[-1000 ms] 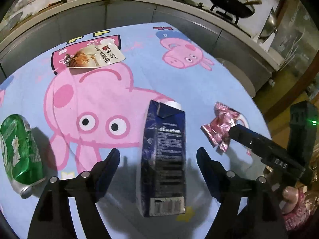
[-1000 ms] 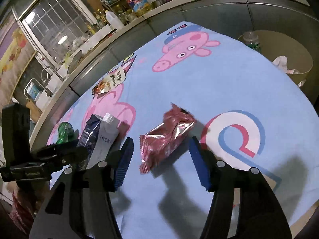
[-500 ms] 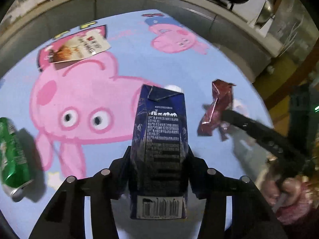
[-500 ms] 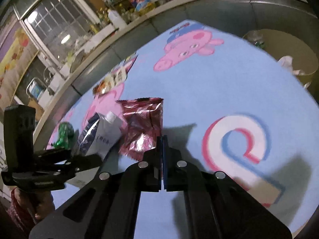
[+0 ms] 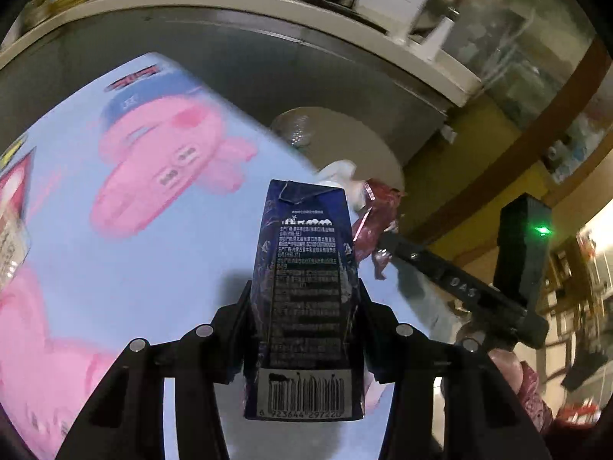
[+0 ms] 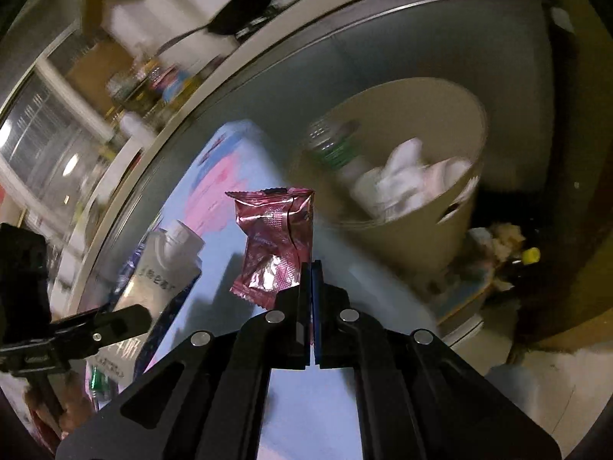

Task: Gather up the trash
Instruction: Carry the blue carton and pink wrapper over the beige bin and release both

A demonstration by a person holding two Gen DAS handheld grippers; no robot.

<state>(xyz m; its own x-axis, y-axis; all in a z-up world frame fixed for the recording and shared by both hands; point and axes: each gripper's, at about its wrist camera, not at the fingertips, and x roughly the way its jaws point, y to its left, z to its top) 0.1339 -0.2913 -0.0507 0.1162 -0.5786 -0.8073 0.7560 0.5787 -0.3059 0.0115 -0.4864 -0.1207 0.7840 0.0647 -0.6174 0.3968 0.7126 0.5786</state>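
Note:
My left gripper (image 5: pixel 304 306) is shut on a dark blue drink carton (image 5: pixel 304 287) and holds it upright above the table's far right edge. My right gripper (image 6: pixel 311 268) is shut on a crinkled red foil wrapper (image 6: pixel 276 237), also lifted. The wrapper shows in the left wrist view (image 5: pixel 373 226) beside the carton, and the carton shows in the right wrist view (image 6: pixel 161 272) at the left. A beige trash bin (image 6: pixel 421 226) stands on the floor just beyond the table edge, ahead of the wrapper. It holds white paper and a clear bottle (image 6: pixel 333 145).
The table has a blue cloth (image 5: pixel 134 249) with pink pig prints. A snack packet (image 5: pixel 11 237) lies at its left edge. A grey kitchen counter (image 5: pixel 268 19) curves behind the table. Loose litter (image 6: pixel 502 245) lies on the floor right of the bin.
Both grippers closed on their items, lifted them and swung right toward the bin. The bin has come into view ahead of both.

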